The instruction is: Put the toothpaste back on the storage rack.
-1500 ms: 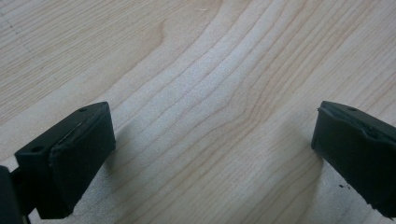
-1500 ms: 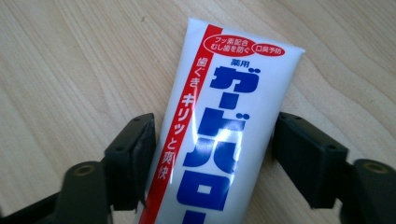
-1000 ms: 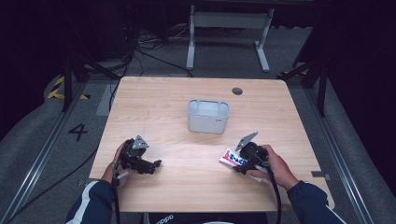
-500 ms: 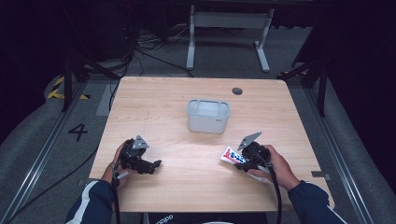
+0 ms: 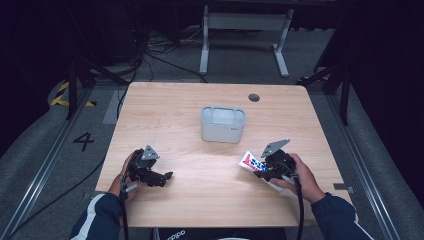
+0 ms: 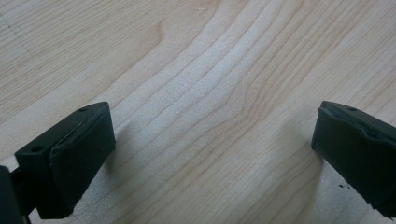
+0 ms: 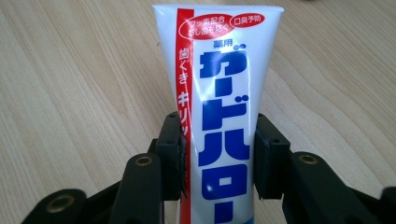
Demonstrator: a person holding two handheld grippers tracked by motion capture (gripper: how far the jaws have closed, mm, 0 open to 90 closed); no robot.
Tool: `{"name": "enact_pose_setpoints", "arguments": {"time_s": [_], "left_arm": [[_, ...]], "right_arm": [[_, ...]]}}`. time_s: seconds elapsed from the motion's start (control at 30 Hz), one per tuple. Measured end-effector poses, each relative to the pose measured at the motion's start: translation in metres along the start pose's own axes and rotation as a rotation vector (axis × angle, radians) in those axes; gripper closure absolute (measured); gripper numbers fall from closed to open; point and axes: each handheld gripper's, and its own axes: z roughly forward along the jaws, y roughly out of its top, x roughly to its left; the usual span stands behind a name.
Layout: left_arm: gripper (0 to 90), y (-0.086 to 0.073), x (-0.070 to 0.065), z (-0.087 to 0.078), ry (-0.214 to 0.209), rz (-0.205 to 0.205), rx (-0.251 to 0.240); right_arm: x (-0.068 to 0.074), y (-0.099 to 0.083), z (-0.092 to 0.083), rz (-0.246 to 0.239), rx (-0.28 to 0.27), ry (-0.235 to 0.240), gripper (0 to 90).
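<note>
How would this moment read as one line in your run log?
left hand-held gripper: open, over bare table | right hand-held gripper: shut on toothpaste tube | grey bin: mid-table, untouched

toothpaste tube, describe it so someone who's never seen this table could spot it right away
On the wooden table, look toward the near right, in front of the grey container at the centre. There the right gripper has its jaws shut on the toothpaste tube. It is the one white thing with blue lettering and a red stripe.

Left hand-held gripper (image 5: 166,175) gapes wide; right hand-held gripper (image 7: 217,154) is clamped.
</note>
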Motion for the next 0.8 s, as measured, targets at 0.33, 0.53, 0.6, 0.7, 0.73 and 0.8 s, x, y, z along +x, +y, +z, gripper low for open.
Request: {"name": "enact_pose_setpoints", "arguments": {"time_s": [0.33, 0.53, 0.6, 0.7, 0.73, 0.8], "left_arm": [[0.0, 0.000, 0.000, 0.000, 0.000, 0.000, -0.001], [0.0, 0.000, 0.000, 0.000, -0.001, 0.001, 0.000], [0.0, 0.000, 0.000, 0.000, 0.000, 0.001, 0.000], [0.0, 0.000, 0.000, 0.000, -0.001, 0.001, 0.000], [0.0, 0.000, 0.000, 0.000, 0.000, 0.001, 0.000], [0.0, 0.000, 0.000, 0.000, -0.001, 0.001, 0.000]], "right_arm": [[-0.003, -0.001, -0.013, 0.013, -0.077, 0.001, 61.8], [-0.004, -0.001, -0.020, 0.011, -0.117, -0.012, 61.8], [-0.004, -0.001, -0.021, 0.014, -0.127, -0.016, 61.8], [-0.005, -0.001, -0.024, 0.012, -0.147, -0.017, 61.8], [-0.005, -0.001, -0.024, 0.010, -0.154, -0.016, 61.8], [-0.005, -0.001, -0.026, 0.007, -0.168, -0.019, 61.8]]}}
